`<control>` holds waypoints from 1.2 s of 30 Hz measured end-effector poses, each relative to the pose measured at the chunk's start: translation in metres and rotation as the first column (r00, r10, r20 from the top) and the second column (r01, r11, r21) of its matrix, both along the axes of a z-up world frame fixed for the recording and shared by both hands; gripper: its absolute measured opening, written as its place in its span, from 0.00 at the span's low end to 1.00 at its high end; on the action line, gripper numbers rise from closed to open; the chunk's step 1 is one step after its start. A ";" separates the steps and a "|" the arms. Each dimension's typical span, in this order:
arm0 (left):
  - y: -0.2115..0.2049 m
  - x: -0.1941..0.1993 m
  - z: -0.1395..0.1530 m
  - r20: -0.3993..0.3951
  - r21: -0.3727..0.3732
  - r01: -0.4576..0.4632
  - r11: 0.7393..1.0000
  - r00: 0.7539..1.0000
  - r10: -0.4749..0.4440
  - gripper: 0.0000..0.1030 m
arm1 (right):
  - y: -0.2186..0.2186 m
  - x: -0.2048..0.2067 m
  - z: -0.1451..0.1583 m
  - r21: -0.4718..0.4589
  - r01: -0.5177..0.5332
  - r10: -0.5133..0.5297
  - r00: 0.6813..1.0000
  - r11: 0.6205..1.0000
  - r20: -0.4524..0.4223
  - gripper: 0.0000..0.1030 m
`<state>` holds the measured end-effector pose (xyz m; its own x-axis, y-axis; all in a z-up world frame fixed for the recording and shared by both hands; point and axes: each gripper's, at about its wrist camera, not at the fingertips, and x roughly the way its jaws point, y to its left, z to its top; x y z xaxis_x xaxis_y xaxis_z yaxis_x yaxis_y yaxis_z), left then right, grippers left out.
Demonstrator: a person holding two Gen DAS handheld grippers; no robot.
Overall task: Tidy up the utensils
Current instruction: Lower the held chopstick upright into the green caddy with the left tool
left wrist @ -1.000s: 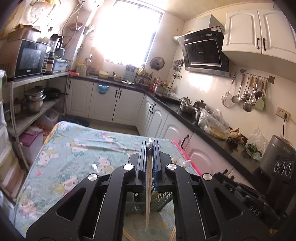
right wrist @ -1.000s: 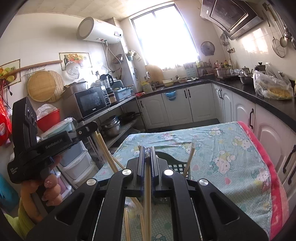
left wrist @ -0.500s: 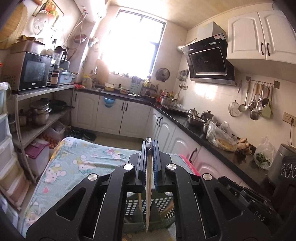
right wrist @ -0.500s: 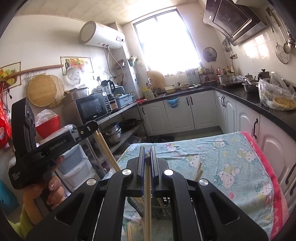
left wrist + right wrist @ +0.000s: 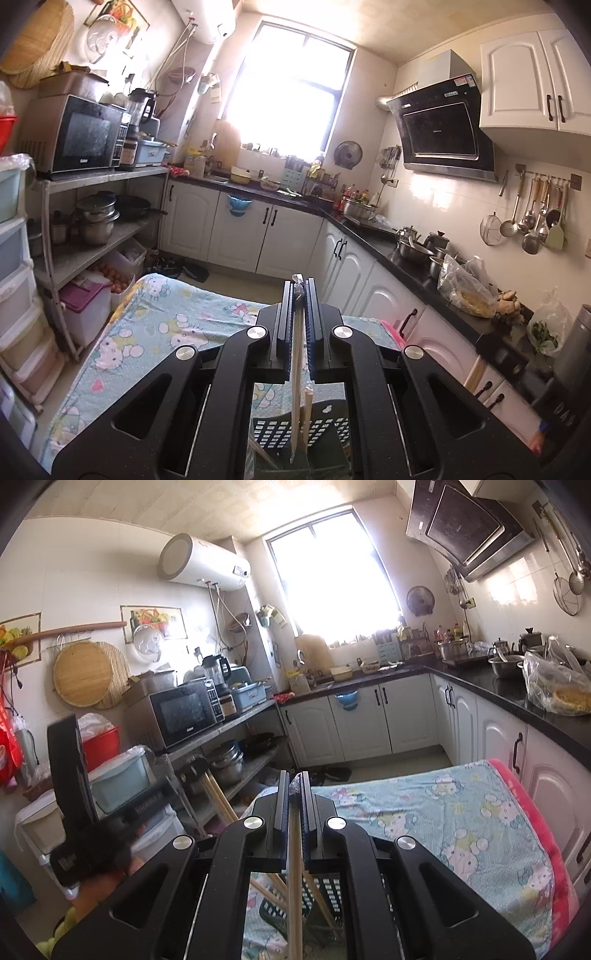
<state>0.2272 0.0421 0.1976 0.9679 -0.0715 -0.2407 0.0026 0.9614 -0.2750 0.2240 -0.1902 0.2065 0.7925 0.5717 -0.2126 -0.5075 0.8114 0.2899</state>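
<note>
Pale wood, thin and straight: the left gripper (image 5: 300, 291) is clamped on a wrapped pair of chopsticks (image 5: 296, 387) whose clear film wrapper shows crumpled at the jaw tips, and the sticks hang down from the pads toward the dark slotted basket (image 5: 280, 435) directly below. The right gripper (image 5: 294, 781) is likewise closed tight on a second pair of chopsticks (image 5: 293, 893), also hanging over the basket (image 5: 328, 893). The basket stands on a table under a turquoise cartoon-print cloth (image 5: 155, 332).

Handling, as a judgement: the sticks are very light and stiff, so a firm pinch carries them easily, but smooth wood and slick film may slide or swing between flat pads. Each pair is held near its upper end, leaving a long free length below the jaws; a hold nearer the middle would swing less, while the present hold suits lowering the tips into the basket.

Differences between views: the right wrist view alone shows several loose chopsticks (image 5: 317, 901) already leaning inside the basket, and, left of the basket, the left gripper's black body with two sticks (image 5: 219, 797) slanting beneath it and the hand (image 5: 99, 886) holding it, blurred. The left wrist view alone shows the counter and hanging ladles (image 5: 532, 221) on the wall right of the basket, and looks down more squarely on the basket's slotted wall.
</note>
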 end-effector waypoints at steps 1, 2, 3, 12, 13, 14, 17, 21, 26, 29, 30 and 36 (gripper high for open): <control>-0.001 0.002 -0.002 0.001 0.005 -0.006 1.000 1.000 0.006 0.03 | 0.001 0.002 0.001 0.000 0.008 -0.008 1.000 1.000 0.007 0.05; -0.001 0.003 -0.003 0.001 0.006 -0.007 1.000 1.000 0.007 0.03 | 0.002 0.004 0.003 0.001 0.012 -0.012 1.000 1.000 0.011 0.05; -0.002 0.005 -0.004 -0.001 0.006 -0.004 1.000 1.000 0.004 0.03 | 0.002 0.006 0.003 0.003 0.014 -0.014 1.000 1.000 0.012 0.05; -0.011 0.012 -0.012 0.011 0.034 0.001 0.999 1.000 -0.001 0.03 | 0.005 0.034 0.005 0.007 0.057 -0.058 0.997 0.998 0.041 0.05; -0.012 0.012 -0.014 0.012 0.040 0.002 0.999 1.000 -0.002 0.03 | 0.007 0.038 0.004 0.001 0.065 -0.065 0.997 0.998 0.051 0.05; -0.013 0.011 -0.015 0.014 0.044 0.002 0.999 1.000 -0.002 0.03 | 0.010 0.040 0.003 -0.011 0.075 -0.074 0.995 0.997 0.063 0.05; -0.016 0.009 -0.020 0.022 0.061 0.008 0.998 1.000 -0.010 0.03 | 0.016 0.045 -0.003 -0.037 0.094 -0.090 0.991 0.995 0.095 0.06; -0.018 0.009 -0.031 0.020 0.067 0.016 0.998 1.000 -0.018 0.03 | 0.022 0.052 -0.016 -0.048 0.100 -0.094 0.989 0.994 0.118 0.06; -0.019 0.012 -0.043 0.013 0.075 0.018 0.997 1.000 -0.019 0.03 | 0.022 0.061 -0.029 -0.035 0.097 -0.092 0.989 0.995 0.118 0.06; -0.019 0.014 -0.049 0.009 0.080 0.021 0.997 1.000 -0.022 0.03 | 0.023 0.063 -0.037 -0.039 0.105 -0.099 0.986 0.994 0.132 0.06; -0.018 0.014 -0.052 0.009 0.080 0.022 0.997 1.000 -0.023 0.03 | 0.023 0.063 -0.039 -0.042 0.108 -0.101 0.986 0.993 0.135 0.06; -0.017 0.016 -0.062 -0.012 0.048 0.047 0.998 0.999 -0.047 0.03 | 0.024 0.069 -0.054 -0.038 0.090 -0.086 0.990 0.995 0.116 0.06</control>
<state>0.2436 0.0248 0.1354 0.9610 -0.1049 -0.2557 0.0455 0.9726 -0.2282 0.2933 -0.1661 0.1527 0.8597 0.4910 -0.1408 -0.4614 0.8647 0.1984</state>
